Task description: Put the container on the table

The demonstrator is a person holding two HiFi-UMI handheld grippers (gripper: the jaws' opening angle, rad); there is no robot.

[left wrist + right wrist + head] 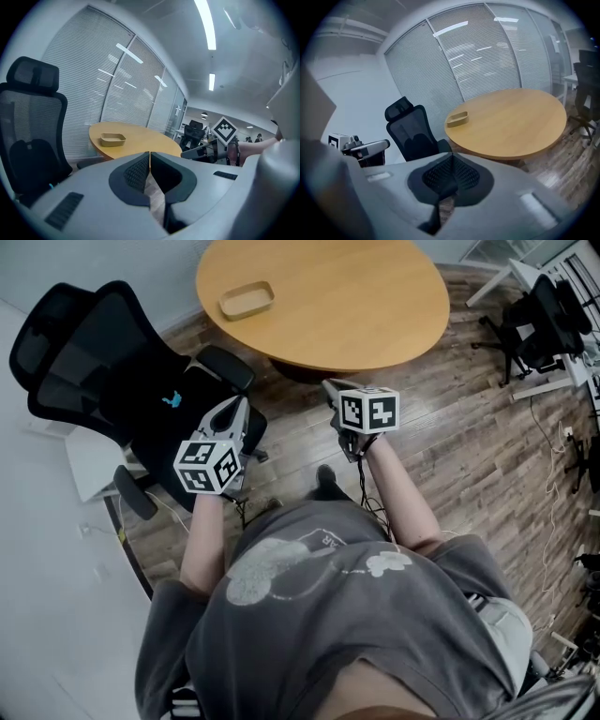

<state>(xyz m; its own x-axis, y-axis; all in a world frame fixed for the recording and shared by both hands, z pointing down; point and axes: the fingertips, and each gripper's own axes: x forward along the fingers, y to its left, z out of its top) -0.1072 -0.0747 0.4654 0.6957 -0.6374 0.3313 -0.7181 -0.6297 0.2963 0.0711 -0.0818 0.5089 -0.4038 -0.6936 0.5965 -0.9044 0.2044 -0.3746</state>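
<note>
A shallow tan container rests on the round wooden table, near its far left edge. It also shows in the left gripper view as the container and in the right gripper view as the container. Both grippers hang over the floor, short of the table and well apart from the container. My left gripper is shut with nothing between its jaws, which meet. My right gripper is likewise shut and empty.
A black mesh office chair stands to the left, close beside my left gripper. More chairs and desk legs sit at the far right, with cables along the wood floor. Window blinds lie behind the table.
</note>
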